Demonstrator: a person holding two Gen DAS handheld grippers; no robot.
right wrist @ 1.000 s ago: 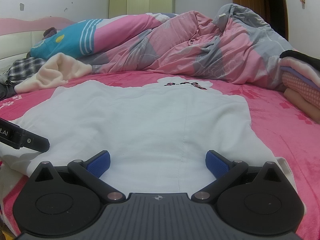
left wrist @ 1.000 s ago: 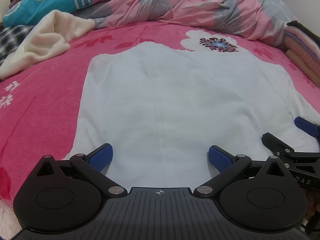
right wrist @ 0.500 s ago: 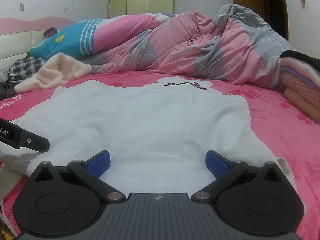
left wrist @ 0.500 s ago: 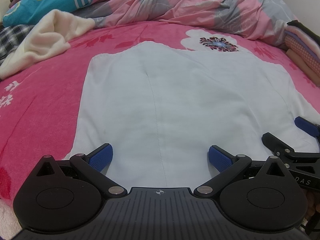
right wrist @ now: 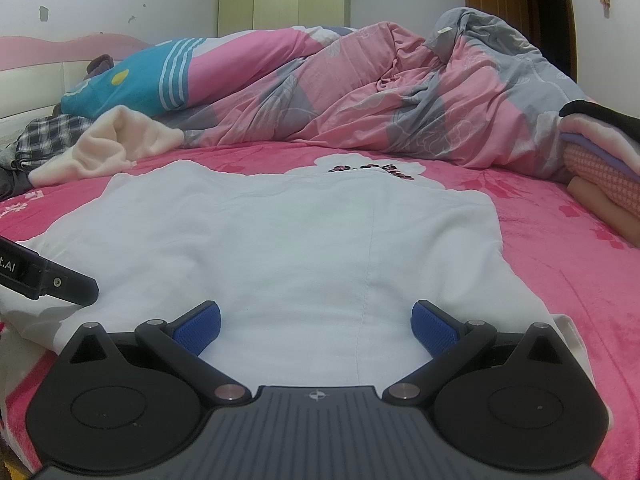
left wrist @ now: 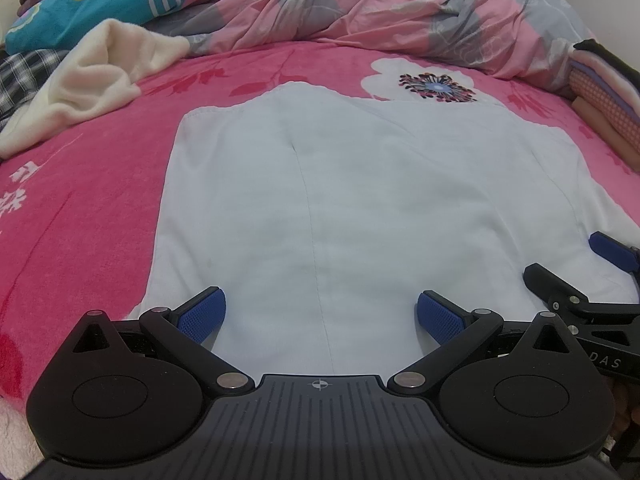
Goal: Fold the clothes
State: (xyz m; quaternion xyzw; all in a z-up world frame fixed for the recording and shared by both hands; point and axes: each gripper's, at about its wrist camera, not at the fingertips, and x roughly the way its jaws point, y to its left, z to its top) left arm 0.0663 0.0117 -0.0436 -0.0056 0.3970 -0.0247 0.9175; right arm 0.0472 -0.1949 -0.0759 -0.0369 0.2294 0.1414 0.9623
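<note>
On the pink bed, a white garment lies flat toward 12 o'clock; left claw and right claw gape wide, seemingly hovering above its near hem.

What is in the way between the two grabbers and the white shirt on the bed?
Nothing visible. The left gripper and the right gripper are both open over the near edge of the white garment, with only bare cloth between their fingers. The cream blanket lies off to the side.

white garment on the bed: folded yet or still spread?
Spread. The white cotton garment lies flat in one layer on the pink floral bedsheet, outline and seams exposed, no fold visible.
</note>
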